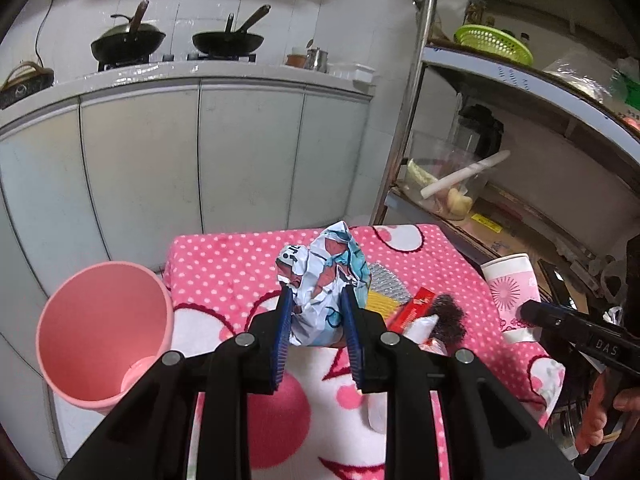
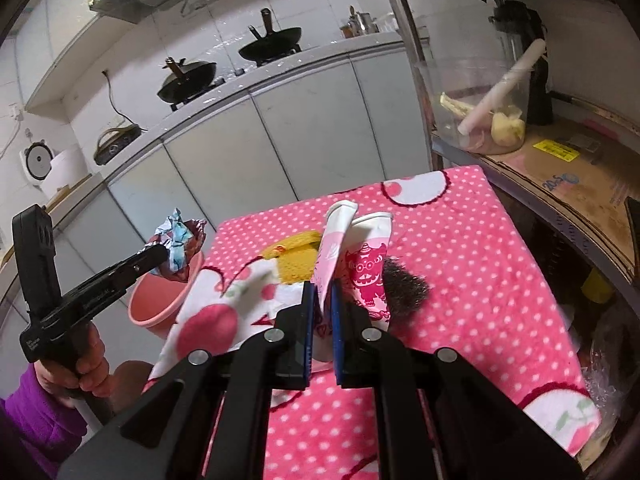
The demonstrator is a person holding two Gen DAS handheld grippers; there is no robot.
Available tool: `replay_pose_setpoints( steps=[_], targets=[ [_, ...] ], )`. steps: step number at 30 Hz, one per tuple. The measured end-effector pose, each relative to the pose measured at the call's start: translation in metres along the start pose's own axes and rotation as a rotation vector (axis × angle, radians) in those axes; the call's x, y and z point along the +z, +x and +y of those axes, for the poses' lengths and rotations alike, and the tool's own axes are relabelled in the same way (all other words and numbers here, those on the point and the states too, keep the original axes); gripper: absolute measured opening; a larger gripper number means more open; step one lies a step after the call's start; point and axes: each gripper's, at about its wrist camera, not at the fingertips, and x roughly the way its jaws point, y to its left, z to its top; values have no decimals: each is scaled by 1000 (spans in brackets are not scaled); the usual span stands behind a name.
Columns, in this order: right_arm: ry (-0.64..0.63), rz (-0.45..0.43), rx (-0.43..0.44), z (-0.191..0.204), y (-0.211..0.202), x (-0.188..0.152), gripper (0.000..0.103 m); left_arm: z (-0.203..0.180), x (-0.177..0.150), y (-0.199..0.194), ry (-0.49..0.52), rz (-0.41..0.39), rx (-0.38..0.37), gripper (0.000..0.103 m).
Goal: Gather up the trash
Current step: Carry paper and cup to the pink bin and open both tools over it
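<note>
— Trash first: where?

— Crumpled wrapper (image 1: 324, 280), blue and white print, pinched between the blue pads of the left gripper (image 1: 316, 300). Held in the air over the pink dotted cloth (image 1: 224, 264), at about 12 o'clock from the jaws. Seen from the right wrist too, out at 9 o'clock, just above the pink bin.

— And the bin?

— Pink bin (image 1: 100, 332), mouth open, at 9 o'clock in the left view, just beside the cloth's edge. Looks bare inside, as far as visible.

— Right side?

— Right gripper (image 2: 322, 296) squeezed narrow on a flattened paper cup (image 2: 352, 256), pink and white with a red cartoon figure. Cup wall folded between the pads, rim up toward 12 o'clock. Same cup showing at 3 o'clock in the left view, lifted clear of the cloth.

— Left on the cloth?

— Yellow scrubbing sponge (image 2: 296, 260) at 11 o'clock from the right jaws. Dark steel-wool ball (image 2: 404, 288) at 2 o'clock, just behind the cup. Red packet (image 1: 412, 308) beside the wool, in the left view only.

— Hands?

— Left hand (image 2: 80, 368) wrapped round its black handle, purple sleeve (image 2: 36, 412) below. Fingers of the right hand (image 1: 600, 412) at 4 o'clock in the left view.

— Background?

— Two black woks (image 1: 128, 40) on the stove at 11 o'clock. Metal shelf (image 1: 520, 76) at 2 o'clock, green basket (image 1: 492, 42) on top.
</note>
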Motion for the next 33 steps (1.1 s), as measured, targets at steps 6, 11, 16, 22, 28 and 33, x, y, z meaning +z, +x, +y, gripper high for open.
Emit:
replay_pose_setpoints(
  steps=[6,11,16,22,28,33],
  targets=[
    [-3,-9,55,16,-6,-3,8,4,-2,-32,10,-43,27,24],
    [-29,17,105,41,8,-2,8,23,-4,-53,-1,-67,79,24],
    [-81,57,184,81,34,10,8,64,-3,-77,-54,-100,157,24],
    [-170,114,271,148,75,20,8,119,-9,-85,-123,-84,249,24],
    [-259,186,328,212,125,18,8,171,-23,-70,-216,-26,290,24],
    [-265,266,357,245,169,12,8,203,-38,-49,-271,40,291,25]
  ],
)
